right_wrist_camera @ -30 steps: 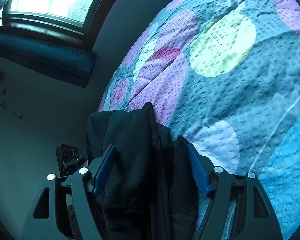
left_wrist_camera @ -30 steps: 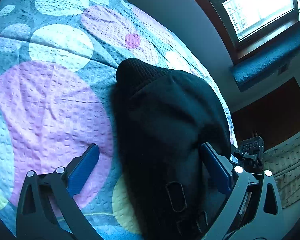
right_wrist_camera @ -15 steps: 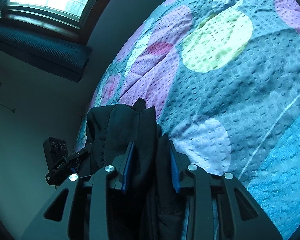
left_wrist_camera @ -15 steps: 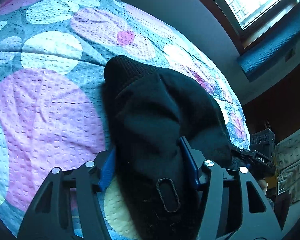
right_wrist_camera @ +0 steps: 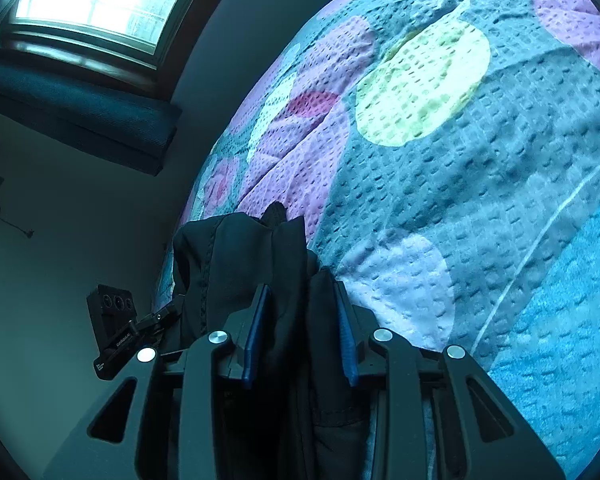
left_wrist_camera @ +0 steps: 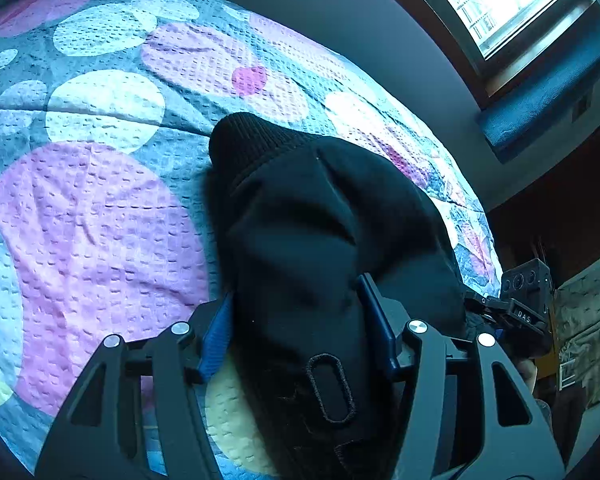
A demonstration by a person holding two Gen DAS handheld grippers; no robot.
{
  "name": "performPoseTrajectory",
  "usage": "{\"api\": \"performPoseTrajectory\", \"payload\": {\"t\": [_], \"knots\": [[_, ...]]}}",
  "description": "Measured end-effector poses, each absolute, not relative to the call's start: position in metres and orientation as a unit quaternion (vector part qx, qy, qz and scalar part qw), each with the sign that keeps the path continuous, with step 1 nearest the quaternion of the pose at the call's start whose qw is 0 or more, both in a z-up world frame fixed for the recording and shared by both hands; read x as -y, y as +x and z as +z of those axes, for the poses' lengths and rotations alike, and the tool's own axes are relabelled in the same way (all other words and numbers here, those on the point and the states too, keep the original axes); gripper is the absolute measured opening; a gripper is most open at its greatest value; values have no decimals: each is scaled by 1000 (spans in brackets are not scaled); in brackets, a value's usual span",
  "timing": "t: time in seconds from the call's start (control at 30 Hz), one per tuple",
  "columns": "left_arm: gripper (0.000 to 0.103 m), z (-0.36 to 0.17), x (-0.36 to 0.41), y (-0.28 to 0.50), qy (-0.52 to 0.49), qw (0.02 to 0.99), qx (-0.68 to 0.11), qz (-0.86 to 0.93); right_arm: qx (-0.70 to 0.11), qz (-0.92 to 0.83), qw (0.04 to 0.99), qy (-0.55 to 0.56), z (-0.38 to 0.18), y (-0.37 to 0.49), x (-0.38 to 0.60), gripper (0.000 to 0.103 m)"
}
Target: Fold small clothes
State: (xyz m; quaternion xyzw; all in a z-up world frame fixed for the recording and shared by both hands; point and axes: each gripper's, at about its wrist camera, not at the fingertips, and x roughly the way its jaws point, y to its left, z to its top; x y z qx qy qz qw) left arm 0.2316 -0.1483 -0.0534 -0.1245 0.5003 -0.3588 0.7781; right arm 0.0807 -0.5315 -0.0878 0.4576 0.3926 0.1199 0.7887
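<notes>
A small black garment (left_wrist_camera: 320,240) with a ribbed cuff at its far end lies bunched on a bedspread with pastel circles (left_wrist_camera: 100,220). My left gripper (left_wrist_camera: 296,316) is shut on the near part of the black garment, blue pads pressing the cloth from both sides. In the right wrist view the same garment (right_wrist_camera: 240,256) hangs folded between the fingers. My right gripper (right_wrist_camera: 300,320) is shut on it near the bed's edge. The other gripper shows small in each view, beside the garment.
The bedspread (right_wrist_camera: 460,200) stretches far and right of the garment. A bright window (left_wrist_camera: 512,4) with a blue sill cushion (right_wrist_camera: 72,112) sits past the bed. A grey wall (right_wrist_camera: 60,240) drops below the bed's edge.
Both grippers closed from wide open onto the black garment. The left one has also shifted so the garment sits more centred between its fingers.
</notes>
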Motion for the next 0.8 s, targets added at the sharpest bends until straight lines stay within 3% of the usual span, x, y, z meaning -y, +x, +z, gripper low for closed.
{"api": "performPoseTrajectory", "payload": {"t": [0.07, 0.17, 0.37, 0.8], "knots": [[75, -50, 141, 227, -134, 769, -506, -368, -390, 121, 783, 470, -86, 74, 536, 51], [83, -46, 128, 211, -150, 755, -508, -386, -383, 122, 781, 478, -74, 54, 539, 73], [90, -43, 105, 155, -154, 746, -500, -412, -385, 123, 777, 483, -68, -2, 535, 75], [90, -71, 93, 104, -198, 713, -527, -417, -407, 146, 785, 444, -65, -56, 491, 79]]}}
